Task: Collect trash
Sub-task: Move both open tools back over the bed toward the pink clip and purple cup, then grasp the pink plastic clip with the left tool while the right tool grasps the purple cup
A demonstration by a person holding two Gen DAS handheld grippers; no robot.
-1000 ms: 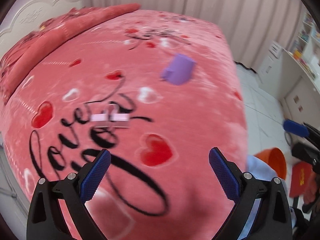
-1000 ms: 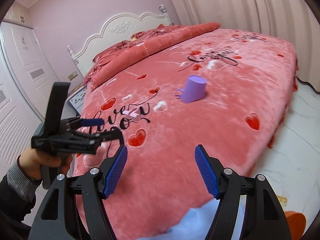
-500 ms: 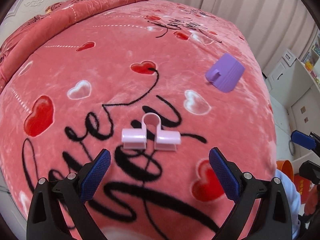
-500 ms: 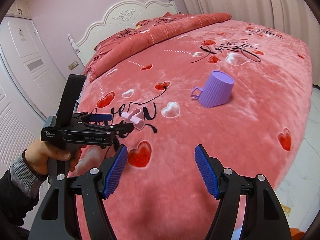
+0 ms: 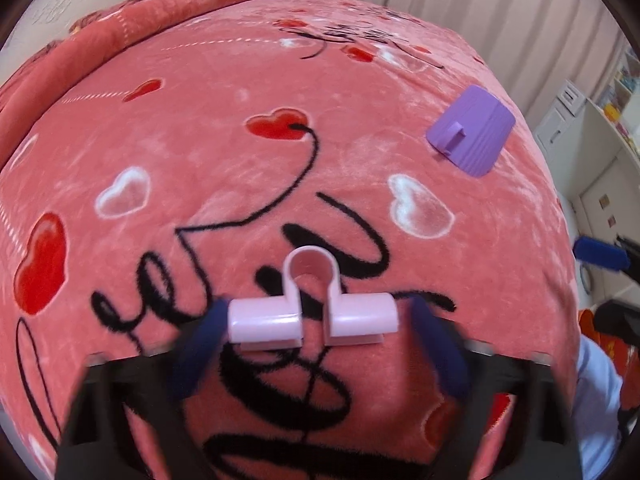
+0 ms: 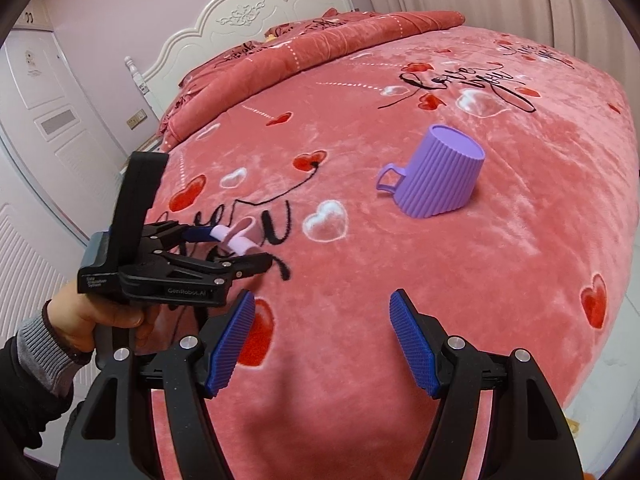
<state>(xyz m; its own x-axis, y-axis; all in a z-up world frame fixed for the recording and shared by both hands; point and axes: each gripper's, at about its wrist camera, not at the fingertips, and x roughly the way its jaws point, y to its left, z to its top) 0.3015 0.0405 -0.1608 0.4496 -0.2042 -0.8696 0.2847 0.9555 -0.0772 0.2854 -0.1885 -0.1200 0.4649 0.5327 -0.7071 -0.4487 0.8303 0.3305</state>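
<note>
A pale pink plastic clip (image 5: pixel 313 319) with a round loop lies on the red bedspread (image 5: pixel 200 168). My left gripper (image 5: pixel 316 344) is open, its blurred blue fingers on either side of the clip, close to its ends. The clip (image 6: pixel 237 240) and left gripper (image 6: pixel 236 254) also show in the right wrist view. A purple ribbed cup (image 6: pixel 438 176) lies tilted on the bed, also seen in the left wrist view (image 5: pixel 472 130). My right gripper (image 6: pixel 322 346) is open and empty above the bed's near part.
An orange bin (image 5: pixel 600 334) shows at the bed's right edge on the floor. A white headboard (image 6: pixel 256 20) and rolled red quilt (image 6: pixel 320 44) are at the far end. White cabinets (image 5: pixel 588 140) stand right; curtains hang behind.
My left gripper has moved forward and down onto the clip, which now sits between its fingers. My right gripper has moved forward over the bed, closer to the cup.
</note>
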